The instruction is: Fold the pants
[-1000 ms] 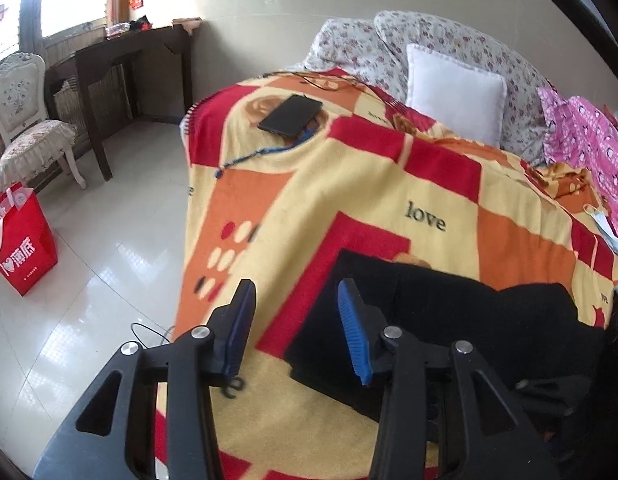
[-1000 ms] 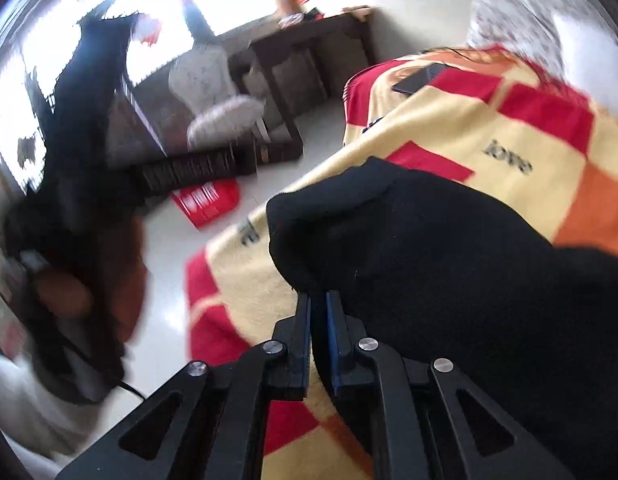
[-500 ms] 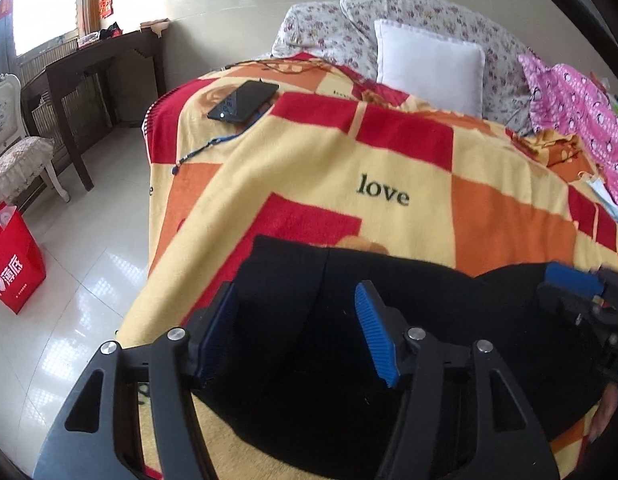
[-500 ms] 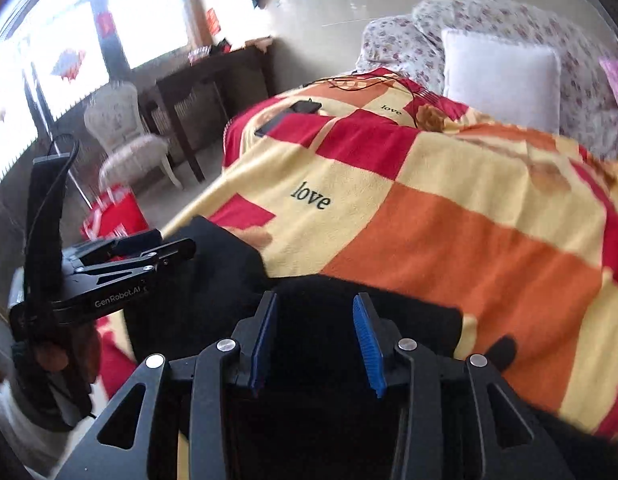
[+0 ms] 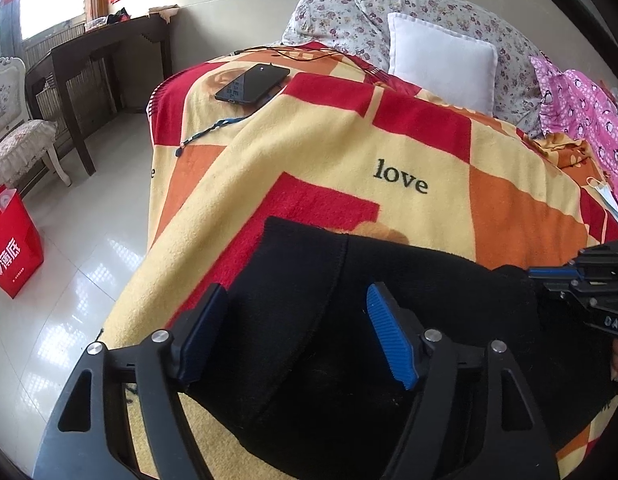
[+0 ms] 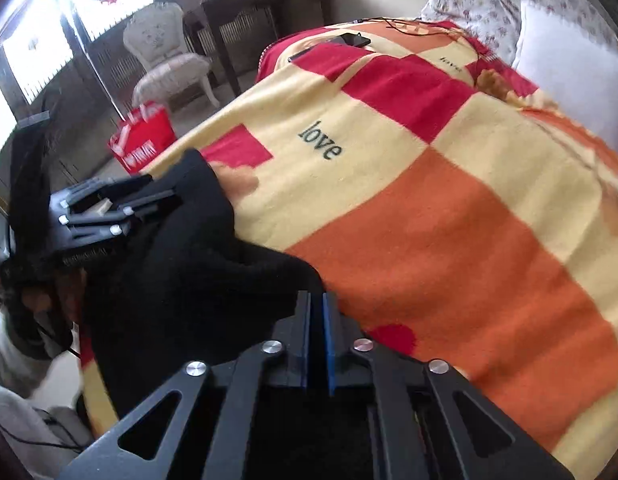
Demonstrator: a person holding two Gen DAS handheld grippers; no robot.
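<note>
1. Fingers of the right gripper point(image 6: 317, 312) are pressed together on an edge of the pants point(image 5: 349, 340); those of the left gripper point(image 5: 297, 332) stand wide apart over the dark cloth, holding nothing.
2. Black and bunched, the pants lie at the near edge of the bed, on the blanket point(image 5: 389, 152), with one band-like end spread flat between the left fingers and the rest running toward the right gripper.
3. Judging from the right view, the pinch takes only a thin bit of fabric. A pull could let it slip free, and the fold would drop in a heap.
4. With the left fingers not closed, nothing pins the other end. If the right side lifts now, the whole garment may drag across the blanket instead of folding over itself.
5. If the left fingers close where they are, they might catch the fleecy blanket along with the pants, so the blanket would rise and spoil the fold.
6. The garment sits close to the bed's edge. A tug toward the floor side could send it sliding off.
7. Farther up the blanket lies a phone point(image 5: 253, 84) with a cord point(image 5: 207, 132) near it; if the blanket gets dragged, these could shift toward the edge.
</note>
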